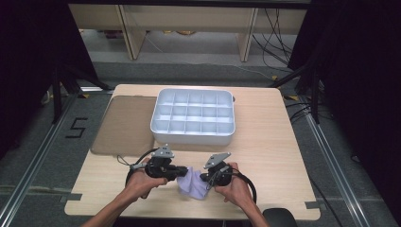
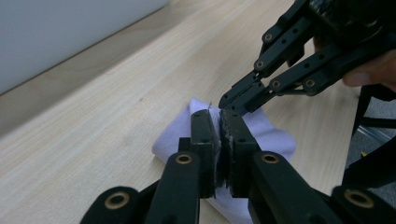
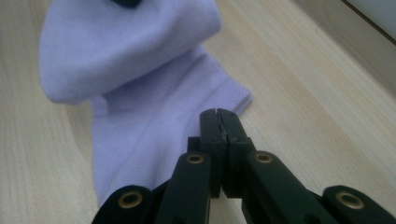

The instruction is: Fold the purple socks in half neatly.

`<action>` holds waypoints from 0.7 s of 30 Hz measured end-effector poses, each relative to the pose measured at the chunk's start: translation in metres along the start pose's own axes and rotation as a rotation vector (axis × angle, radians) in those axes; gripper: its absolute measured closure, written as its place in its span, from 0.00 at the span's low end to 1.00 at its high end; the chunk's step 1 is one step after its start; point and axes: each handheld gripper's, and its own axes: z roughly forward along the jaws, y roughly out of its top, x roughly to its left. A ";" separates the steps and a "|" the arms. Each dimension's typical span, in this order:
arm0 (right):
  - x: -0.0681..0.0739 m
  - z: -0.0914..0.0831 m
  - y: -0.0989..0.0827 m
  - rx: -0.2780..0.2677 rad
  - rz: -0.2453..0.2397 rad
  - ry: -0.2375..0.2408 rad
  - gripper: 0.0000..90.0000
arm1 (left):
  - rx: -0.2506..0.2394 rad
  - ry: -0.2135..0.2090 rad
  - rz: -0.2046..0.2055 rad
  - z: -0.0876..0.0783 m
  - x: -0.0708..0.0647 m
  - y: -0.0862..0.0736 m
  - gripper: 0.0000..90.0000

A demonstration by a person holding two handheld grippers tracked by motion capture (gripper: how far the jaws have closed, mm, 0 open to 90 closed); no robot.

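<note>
While both tongs pinch the lilac sock, it rests on the pale wooden table.

Sock before tray, beside mat

Crumpled lilac sock, table's near edge

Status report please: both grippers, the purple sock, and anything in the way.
Left gripper shut on sock. Right gripper shut at sock's edge, grip unclear. White divider tray well behind.
</note>
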 end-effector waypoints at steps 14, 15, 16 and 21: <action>-0.008 -0.019 -0.001 -0.019 0.062 -0.023 0.97 | 0.059 0.023 0.008 0.019 -0.003 -0.002 0.92; -0.008 -0.019 -0.001 -0.027 0.034 -0.015 0.97 | 0.061 0.024 0.014 0.020 -0.003 -0.002 0.92; -0.007 -0.018 -0.001 -0.036 0.038 -0.016 0.97 | 0.061 0.024 0.014 0.020 -0.003 -0.002 0.92; 0.005 -0.017 -0.002 0.030 -0.002 0.012 0.98 | 0.064 0.028 0.013 0.022 -0.003 -0.001 0.92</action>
